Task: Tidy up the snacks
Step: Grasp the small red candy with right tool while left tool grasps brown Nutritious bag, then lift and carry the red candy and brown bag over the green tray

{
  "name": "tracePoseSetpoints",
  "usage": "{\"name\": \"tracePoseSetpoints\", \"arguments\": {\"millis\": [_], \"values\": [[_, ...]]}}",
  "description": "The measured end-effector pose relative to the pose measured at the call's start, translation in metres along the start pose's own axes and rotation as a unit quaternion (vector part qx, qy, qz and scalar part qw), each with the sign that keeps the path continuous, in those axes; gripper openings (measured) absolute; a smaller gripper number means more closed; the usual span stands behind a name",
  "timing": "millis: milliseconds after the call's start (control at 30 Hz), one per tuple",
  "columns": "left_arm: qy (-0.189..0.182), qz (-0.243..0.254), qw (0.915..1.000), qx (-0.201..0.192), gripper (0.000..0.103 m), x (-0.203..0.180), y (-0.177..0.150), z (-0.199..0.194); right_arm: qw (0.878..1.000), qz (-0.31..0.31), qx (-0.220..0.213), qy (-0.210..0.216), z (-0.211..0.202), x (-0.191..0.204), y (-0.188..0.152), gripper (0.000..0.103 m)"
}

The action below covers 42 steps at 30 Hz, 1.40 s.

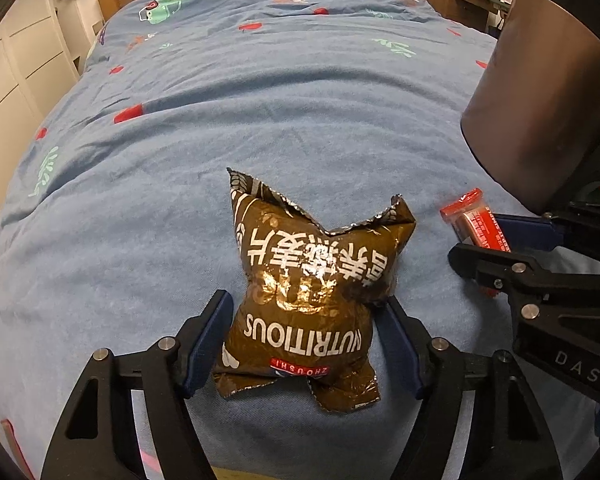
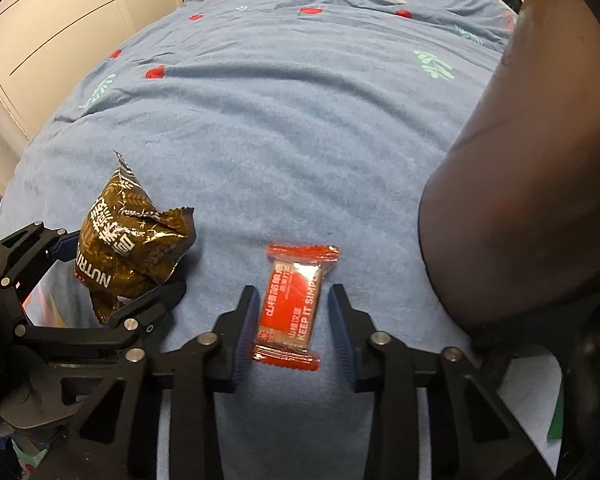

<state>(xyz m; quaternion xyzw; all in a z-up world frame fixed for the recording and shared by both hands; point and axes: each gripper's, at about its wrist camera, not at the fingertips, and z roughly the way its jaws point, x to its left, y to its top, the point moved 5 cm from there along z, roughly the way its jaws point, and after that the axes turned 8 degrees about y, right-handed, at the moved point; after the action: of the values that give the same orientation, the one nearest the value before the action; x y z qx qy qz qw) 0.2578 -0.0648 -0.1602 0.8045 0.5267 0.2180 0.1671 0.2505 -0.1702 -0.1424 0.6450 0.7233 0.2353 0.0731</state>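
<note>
Brown "NUTRITIOUS" bag (image 1: 306, 304); red packet (image 2: 291, 308) reads "KEEP IT SIMPLE".

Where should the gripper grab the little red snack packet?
Grab the red snack packet across its narrow middle, coming down from above with one finger on each long side. It lies flat on the blue bedspread, and its crimped ends are thin and floppy, while the middle is firmer. The right gripper already straddles it that way, its left pad against the packet's edge and its right pad just clear.
</note>
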Motion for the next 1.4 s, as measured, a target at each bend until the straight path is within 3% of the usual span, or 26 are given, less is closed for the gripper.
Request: {"name": "tracePoseSetpoints", "arguments": {"millis": [100, 167, 500, 967, 1400], "values": [[0.001, -0.001, 1.0000, 0.004, 0.067, 0.000, 0.000, 0.001, 1.000, -0.009, 0.000, -0.005, 0.000, 0.003, 0.001, 0.000], [-0.001, 0.000, 1.0000, 0.007, 0.066, 0.000, 0.001, 0.002, 1.000, -0.014, -0.001, -0.008, -0.001, 0.005, 0.001, 0.000], [0.000, -0.026, 0.9997, 0.001, 0.040, 0.008, 0.004, -0.008, 1.000, -0.025, -0.009, -0.011, -0.015, 0.012, 0.001, 0.000], [0.002, -0.056, 0.9982, -0.020, 0.037, 0.022, -0.009, -0.055, 0.999, -0.040, -0.031, 0.016, -0.062, 0.039, -0.015, 0.000], [-0.007, -0.065, 0.9976, -0.023, 0.037, 0.009, -0.052, -0.105, 0.998, -0.028, -0.041, 0.040, -0.113, 0.039, -0.064, 0.000]]}}
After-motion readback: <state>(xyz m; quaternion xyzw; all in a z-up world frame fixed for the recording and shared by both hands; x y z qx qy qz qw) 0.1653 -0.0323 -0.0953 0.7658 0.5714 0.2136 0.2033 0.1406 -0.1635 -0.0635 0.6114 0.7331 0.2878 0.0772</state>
